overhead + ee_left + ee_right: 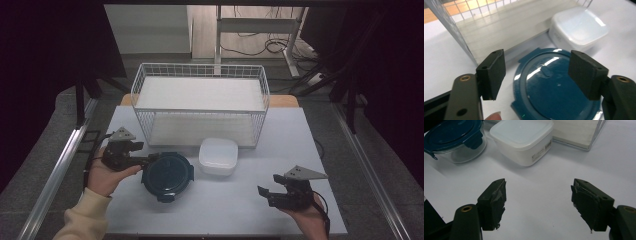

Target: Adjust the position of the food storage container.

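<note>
- Between the jaws of your left gripper (145,161) lies the round container with the dark teal lid (167,174); the jaws stand wide apart, one at each side of the lid, and they hold nothing yet. In the left gripper view the lid (554,86) is just ahead of and below the pads, so I judge you are lining up to take it by its rim.
- Just beyond that gripper, to its far right, the white square box (579,27) sits close to the round container, but I cannot tell if they touch.
- Behind both containers stands the white wire basket (200,104), with its open top free. It looks like the place where the containers could go, though this is only my guess.
- Ahead of your right gripper (270,192), well apart from it, you see the glass body of the round container (455,141) with its side clips, and the white box (522,138).
- On the side of the white box there is a small label with a barcode (540,152); the writing is too small to read.
- Your right gripper is also wide open and empty, hovering over the bare white table (544,192), probably waiting to support.
</note>
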Demonstrator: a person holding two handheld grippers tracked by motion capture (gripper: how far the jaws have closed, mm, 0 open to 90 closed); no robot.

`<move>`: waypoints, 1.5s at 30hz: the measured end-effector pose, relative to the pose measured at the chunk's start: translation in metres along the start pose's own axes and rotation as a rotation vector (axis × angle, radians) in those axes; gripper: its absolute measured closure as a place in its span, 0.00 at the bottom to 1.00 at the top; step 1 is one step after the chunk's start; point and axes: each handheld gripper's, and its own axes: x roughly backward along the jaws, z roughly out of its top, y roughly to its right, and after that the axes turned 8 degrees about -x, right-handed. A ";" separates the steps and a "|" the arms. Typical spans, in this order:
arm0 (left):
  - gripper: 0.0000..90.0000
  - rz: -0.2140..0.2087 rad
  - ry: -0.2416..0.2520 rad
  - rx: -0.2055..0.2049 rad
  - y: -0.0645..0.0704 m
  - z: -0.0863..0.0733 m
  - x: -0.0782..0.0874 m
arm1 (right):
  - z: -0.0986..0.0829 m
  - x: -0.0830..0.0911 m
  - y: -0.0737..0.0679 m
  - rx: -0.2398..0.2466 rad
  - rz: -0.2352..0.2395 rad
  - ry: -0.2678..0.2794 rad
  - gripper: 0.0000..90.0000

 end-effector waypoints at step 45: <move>1.00 -0.049 -0.313 -0.092 -0.037 -0.006 -0.083 | -0.005 -0.003 0.006 -0.026 -0.041 -0.019 0.31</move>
